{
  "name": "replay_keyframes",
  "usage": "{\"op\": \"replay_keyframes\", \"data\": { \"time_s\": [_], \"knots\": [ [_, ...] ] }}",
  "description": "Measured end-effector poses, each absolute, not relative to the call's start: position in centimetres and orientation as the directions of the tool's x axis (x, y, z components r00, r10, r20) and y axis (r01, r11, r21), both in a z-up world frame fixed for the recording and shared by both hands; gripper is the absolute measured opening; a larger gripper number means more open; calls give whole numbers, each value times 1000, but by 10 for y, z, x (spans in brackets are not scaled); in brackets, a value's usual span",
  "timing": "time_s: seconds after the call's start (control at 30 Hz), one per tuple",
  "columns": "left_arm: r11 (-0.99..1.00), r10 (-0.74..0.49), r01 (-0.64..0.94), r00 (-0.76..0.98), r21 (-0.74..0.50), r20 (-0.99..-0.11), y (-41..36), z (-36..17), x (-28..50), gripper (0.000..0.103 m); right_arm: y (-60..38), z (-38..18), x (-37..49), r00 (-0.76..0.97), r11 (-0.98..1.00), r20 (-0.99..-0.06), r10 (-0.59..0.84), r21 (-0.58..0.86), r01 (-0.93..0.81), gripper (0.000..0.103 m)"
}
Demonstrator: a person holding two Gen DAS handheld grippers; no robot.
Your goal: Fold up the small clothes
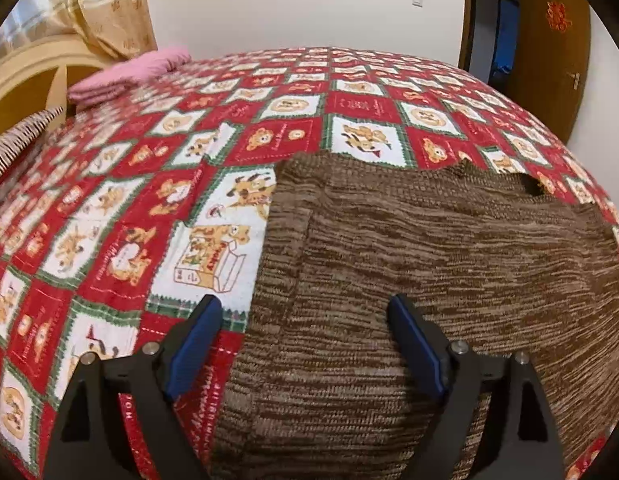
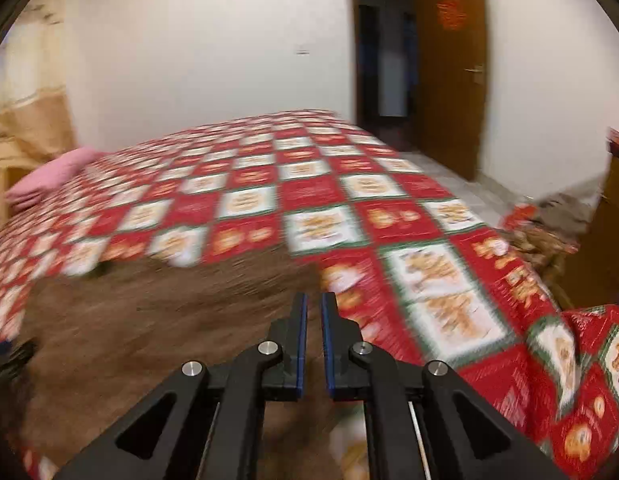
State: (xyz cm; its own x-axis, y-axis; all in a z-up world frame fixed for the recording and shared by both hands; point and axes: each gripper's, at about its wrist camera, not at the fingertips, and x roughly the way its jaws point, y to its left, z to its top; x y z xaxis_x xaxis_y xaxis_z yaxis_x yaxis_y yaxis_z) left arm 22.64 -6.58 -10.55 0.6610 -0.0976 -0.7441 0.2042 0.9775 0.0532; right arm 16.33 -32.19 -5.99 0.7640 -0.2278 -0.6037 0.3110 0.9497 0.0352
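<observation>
Red and white bedspread (image 1: 121,216) covers the bed. On it, at 4 o'clock in the left view, lies a brown knit sweater (image 1: 429,264), soft and floppy. Grab its left edge. Left gripper (image 1: 305,312) is wide apart; right gripper (image 2: 314,304) is closed, holding nothing.

1. Brown sweater (image 1: 409,248): coarse knit, matt, ribbed.
2. Bedspread (image 1: 121,208): printed woven cloth, matt.
3. Left gripper (image 1: 305,344): matt black plastic, blue pads, shiny metal pins.
4. Door (image 1: 553,60): glossy wood.
</observation>
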Motion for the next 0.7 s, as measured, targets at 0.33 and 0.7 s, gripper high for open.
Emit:
{"op": "replay_keyframes", "data": {
  "time_s": [0.33,0.7],
  "knots": [
    [973,-50,194,698,122,-715,-52,-92,198,88,-233,-120,116,690,990,-724,-28,78,122,6],
    [973,-47,191,709,126,-704,-27,-71,158,88,-228,-126,109,731,994,-679,-65,22,109,7]
  ]
}}
